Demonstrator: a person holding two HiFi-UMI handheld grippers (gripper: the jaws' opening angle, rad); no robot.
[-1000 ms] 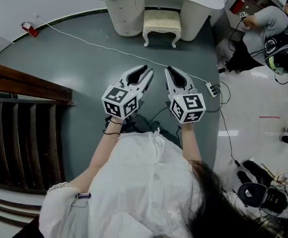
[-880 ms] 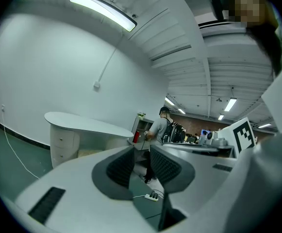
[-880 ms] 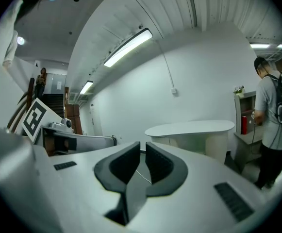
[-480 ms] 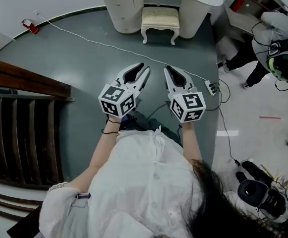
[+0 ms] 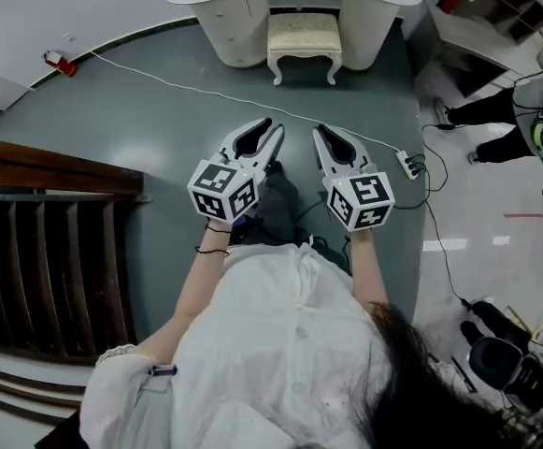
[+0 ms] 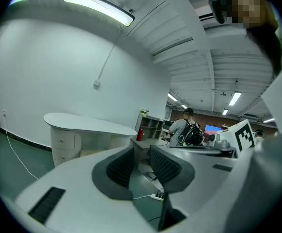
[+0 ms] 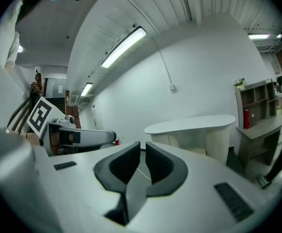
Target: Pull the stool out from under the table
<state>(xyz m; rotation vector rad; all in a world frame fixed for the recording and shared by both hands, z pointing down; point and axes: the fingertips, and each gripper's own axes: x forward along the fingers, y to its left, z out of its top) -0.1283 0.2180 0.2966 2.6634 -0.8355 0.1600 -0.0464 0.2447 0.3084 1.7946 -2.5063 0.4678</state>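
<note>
- The room is bright and evenly lit; long white tube lamps (image 6: pixel 99 6) overhead give the light.
- The glossy white tiled floor (image 5: pixel 481 204) shows small glare patches.
- Shadows are soft and weak.
- All views bend strongly at the edges; the gripper views have black corners.

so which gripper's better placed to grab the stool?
Left, barely. Both hang side by side, well short of the stool; the left gripper has jaws slightly apart, the right gripper is shut.
</note>
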